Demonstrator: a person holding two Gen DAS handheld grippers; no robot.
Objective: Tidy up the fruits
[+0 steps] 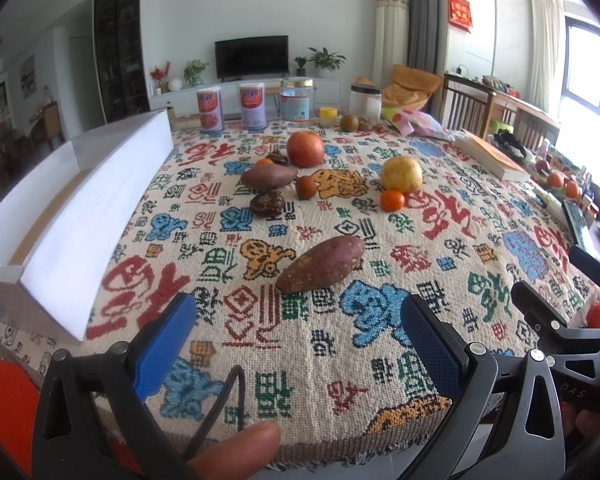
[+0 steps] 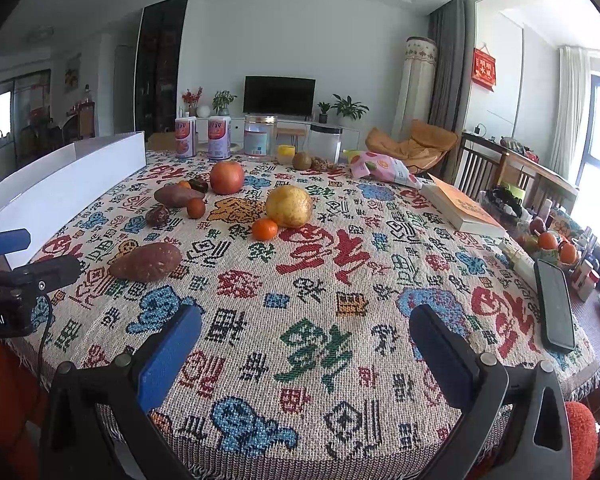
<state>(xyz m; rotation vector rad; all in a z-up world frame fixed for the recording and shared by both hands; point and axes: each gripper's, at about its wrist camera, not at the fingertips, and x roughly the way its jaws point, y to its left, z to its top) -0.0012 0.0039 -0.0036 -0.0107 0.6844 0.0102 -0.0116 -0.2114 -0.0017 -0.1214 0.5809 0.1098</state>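
Fruits lie on a patterned tablecloth. A sweet potato (image 1: 321, 265) lies nearest, just ahead of my open, empty left gripper (image 1: 296, 330); it also shows in the right wrist view (image 2: 146, 262). Farther back are a second sweet potato (image 1: 269, 177), a red apple (image 1: 305, 149), a yellow pear (image 1: 401, 173), a tangerine (image 1: 392, 200) and small dark fruits (image 1: 266, 203). A white box (image 1: 96, 216) stands at the left. My right gripper (image 2: 305, 344) is open and empty near the table's front edge; pear (image 2: 289, 206) and tangerine (image 2: 265, 229) lie ahead of it.
Cans (image 1: 210, 109) and jars (image 1: 297, 99) line the far edge. A book (image 2: 462, 208), a snack bag (image 2: 384, 168) and a phone (image 2: 555, 310) lie at the right. Chairs and a cluttered side table stand beyond the right edge.
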